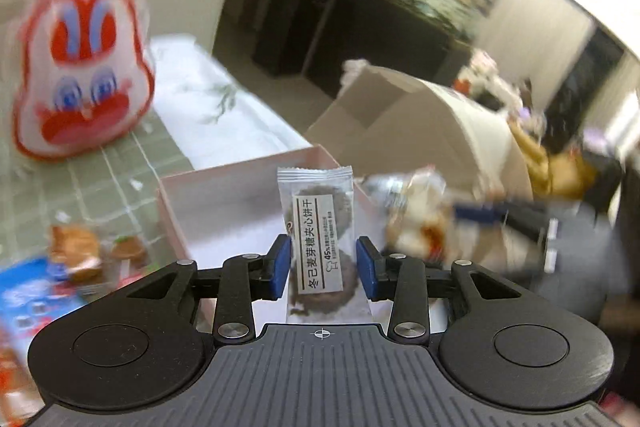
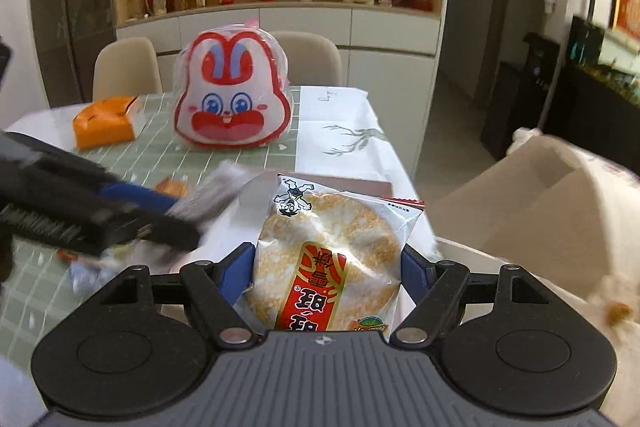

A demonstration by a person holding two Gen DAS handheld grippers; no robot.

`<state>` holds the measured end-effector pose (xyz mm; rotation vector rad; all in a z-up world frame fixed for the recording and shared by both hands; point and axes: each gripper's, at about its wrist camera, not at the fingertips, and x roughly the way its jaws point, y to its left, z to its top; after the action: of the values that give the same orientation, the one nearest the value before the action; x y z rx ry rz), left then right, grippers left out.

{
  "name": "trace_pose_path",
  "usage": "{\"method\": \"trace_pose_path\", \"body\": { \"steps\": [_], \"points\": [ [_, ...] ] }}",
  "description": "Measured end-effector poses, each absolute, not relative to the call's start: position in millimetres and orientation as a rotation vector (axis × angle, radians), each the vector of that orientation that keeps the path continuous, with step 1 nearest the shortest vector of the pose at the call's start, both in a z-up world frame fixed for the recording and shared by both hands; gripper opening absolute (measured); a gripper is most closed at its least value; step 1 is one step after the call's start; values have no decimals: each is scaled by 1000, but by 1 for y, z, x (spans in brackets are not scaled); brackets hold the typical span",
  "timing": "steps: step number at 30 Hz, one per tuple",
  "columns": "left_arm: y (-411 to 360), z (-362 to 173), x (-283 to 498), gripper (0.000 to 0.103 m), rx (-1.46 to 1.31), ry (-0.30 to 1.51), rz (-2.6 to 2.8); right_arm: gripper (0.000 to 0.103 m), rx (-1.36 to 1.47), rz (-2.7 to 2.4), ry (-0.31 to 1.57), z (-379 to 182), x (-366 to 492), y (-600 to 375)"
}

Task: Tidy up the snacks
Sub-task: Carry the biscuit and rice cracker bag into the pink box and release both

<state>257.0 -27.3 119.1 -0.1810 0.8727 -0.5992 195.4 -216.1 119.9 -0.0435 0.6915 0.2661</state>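
A biscuit packet point(image 1: 318, 227) is held upright in the left gripper point(image 1: 325, 263), directly before the open pink box point(image 1: 224, 187). A rice cracker packet point(image 2: 328, 259) is clamped in the right gripper point(image 2: 328, 267), with the box just beyond it.

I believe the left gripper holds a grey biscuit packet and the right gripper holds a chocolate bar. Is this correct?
Not quite. The left gripper does hold the grey biscuit packet, but the right gripper holds a rice cracker packet, not a chocolate bar. The right wrist view shows it.

One rabbit bag point(image 2: 234, 95), one pink box point(image 1: 240, 203), two chairs point(image 2: 126, 69).
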Motion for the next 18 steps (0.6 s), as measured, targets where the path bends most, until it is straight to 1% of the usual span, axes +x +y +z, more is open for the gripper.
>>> {"method": "trace_pose_path", "body": {
  "steps": [1,2,5,7,9,14,18],
  "points": [
    [-29,109,277,45,-236,919,-577,77,-36,277,714,114,208,-215],
    [-31,99,291,45,-258,947,-533,77,-44,277,742,105,222,-212],
    [-31,90,296,45,-249,916,-454,77,-60,226,801,86,241,-207],
    [-24,93,284,45,-298,880,-480,77,-7,234,798,87,235,-214],
    [-12,98,270,45,-290,851,-479,78,38,276,803,87,224,-220],
    [35,102,233,45,-212,773,-347,78,-4,269,771,85,191,-216],
    [67,93,205,45,-199,785,-298,78,-25,297,752,84,160,-202]
  ]
}}
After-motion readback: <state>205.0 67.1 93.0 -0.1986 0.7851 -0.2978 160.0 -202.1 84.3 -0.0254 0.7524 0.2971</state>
